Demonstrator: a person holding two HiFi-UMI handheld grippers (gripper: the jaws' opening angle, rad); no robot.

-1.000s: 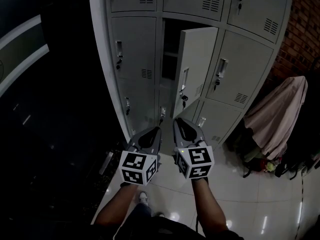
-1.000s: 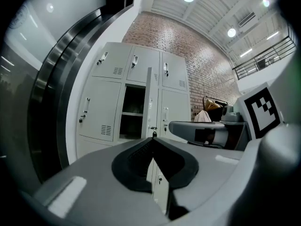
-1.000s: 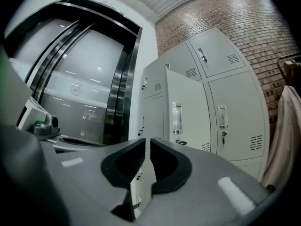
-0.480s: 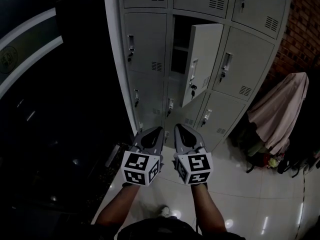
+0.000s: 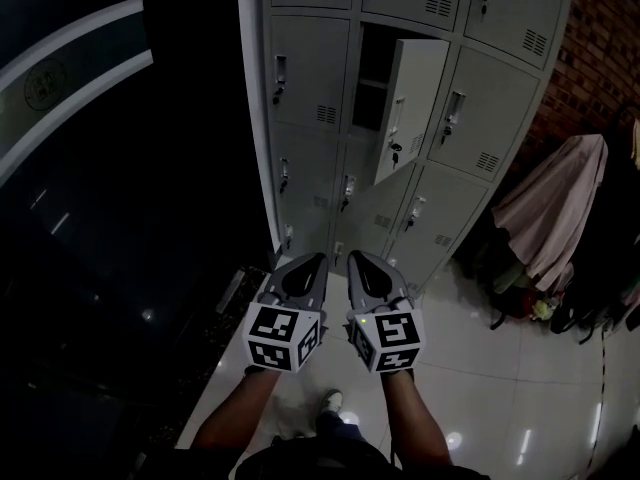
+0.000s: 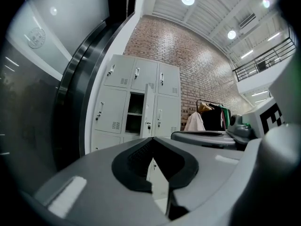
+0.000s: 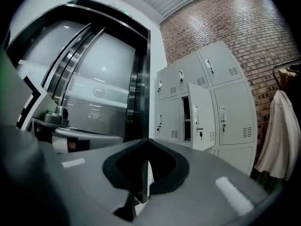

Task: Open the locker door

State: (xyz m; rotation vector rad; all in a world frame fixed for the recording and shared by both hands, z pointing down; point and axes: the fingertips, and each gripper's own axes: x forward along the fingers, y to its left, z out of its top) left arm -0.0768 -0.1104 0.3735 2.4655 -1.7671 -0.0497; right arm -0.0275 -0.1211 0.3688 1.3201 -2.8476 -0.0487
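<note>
The grey locker bank (image 5: 320,118) stands ahead, and one middle door (image 5: 410,103) hangs open to the right, showing a dark compartment (image 5: 372,78) with a shelf. A key hangs from that door's lock. Both grippers are held side by side low in the head view, well short of the lockers. My left gripper (image 5: 312,261) is shut with nothing in it, and so is my right gripper (image 5: 360,258). The open door (image 6: 149,111) shows past the shut left gripper (image 6: 151,140). In the right gripper view the door (image 7: 202,117) stands beyond the shut right gripper (image 7: 147,142).
A clothes rack with a pale garment (image 5: 550,218) stands right of the lockers against a brick wall (image 5: 600,38). A dark curved glass wall (image 5: 90,168) fills the left. The pale tiled floor (image 5: 500,398) is glossy, and the person's shoe (image 5: 330,403) shows below.
The lockers have slid up and away in the head view as the person backs off. Both grippers sit lower and farther from the open door.
</note>
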